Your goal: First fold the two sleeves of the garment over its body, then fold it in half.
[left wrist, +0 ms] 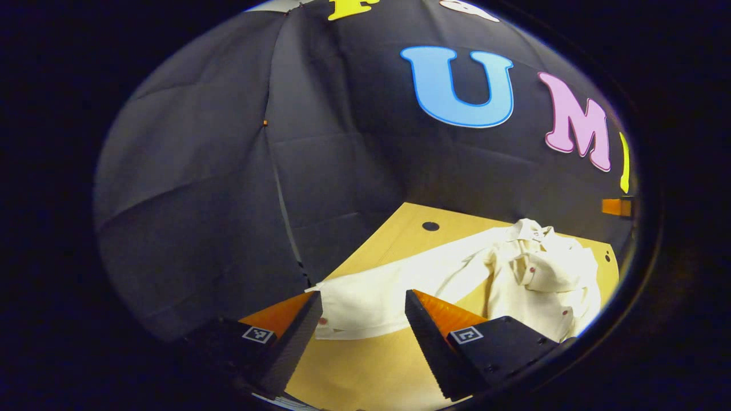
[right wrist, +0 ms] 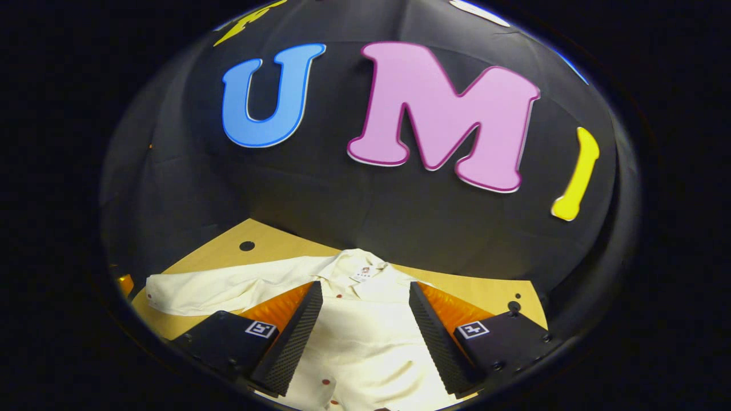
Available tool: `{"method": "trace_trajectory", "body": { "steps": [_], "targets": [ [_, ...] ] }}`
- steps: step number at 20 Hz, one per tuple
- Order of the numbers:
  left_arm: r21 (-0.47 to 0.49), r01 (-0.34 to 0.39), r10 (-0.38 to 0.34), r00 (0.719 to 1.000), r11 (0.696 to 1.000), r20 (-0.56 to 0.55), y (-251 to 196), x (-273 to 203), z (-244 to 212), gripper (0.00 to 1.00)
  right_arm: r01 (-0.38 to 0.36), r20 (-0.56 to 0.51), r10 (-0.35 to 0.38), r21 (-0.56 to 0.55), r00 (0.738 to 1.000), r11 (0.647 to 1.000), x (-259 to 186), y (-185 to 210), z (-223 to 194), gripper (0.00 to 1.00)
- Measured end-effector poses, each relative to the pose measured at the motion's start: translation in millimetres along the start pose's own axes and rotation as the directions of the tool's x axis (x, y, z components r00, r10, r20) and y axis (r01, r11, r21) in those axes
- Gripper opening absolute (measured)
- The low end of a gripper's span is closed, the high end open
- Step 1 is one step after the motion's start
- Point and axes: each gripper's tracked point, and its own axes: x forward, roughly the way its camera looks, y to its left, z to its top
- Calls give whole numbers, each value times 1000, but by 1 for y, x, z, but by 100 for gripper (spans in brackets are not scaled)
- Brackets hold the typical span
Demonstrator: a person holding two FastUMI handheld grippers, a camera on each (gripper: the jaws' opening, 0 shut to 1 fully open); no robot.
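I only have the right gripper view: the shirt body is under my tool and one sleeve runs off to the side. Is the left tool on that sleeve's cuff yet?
Observer: Not yet. The left tool is open, and the cuff lies flat on the table, ungripped.
Operator: Where is the cuff relative to its fingers?
Observer: In the left gripper view, the cuff's end is by the finger on the left. The sleeve runs across the gap toward the shirt body.
Operator: Is the other sleeve folded in?
Observer: A bunched fold lies on the body there. I cannot tell if it is the sleeve.
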Motion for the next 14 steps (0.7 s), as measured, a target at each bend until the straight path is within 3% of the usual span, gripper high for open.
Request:
{"method": "trace_trajectory", "body": {
  "steps": [4,8,11,14],
  "targets": [
    [46,-7,10,998,999,-66,21,57,-17,96,83,35,-84,35,996,996,-59,-37,-4,97],
    [21,-44,47,984,999,-170,41,98,-42,98,199,105,-198,6,974,980,-122,-80,-6,97],
    [38,-83,90,965,996,-248,62,114,-67,98,269,128,-269,18,955,963,-163,-108,-15,97],
    [9,-65,64,950,998,-305,59,120,-81,99,304,107,-304,19,947,952,-189,-126,-35,97]
  ]
}}
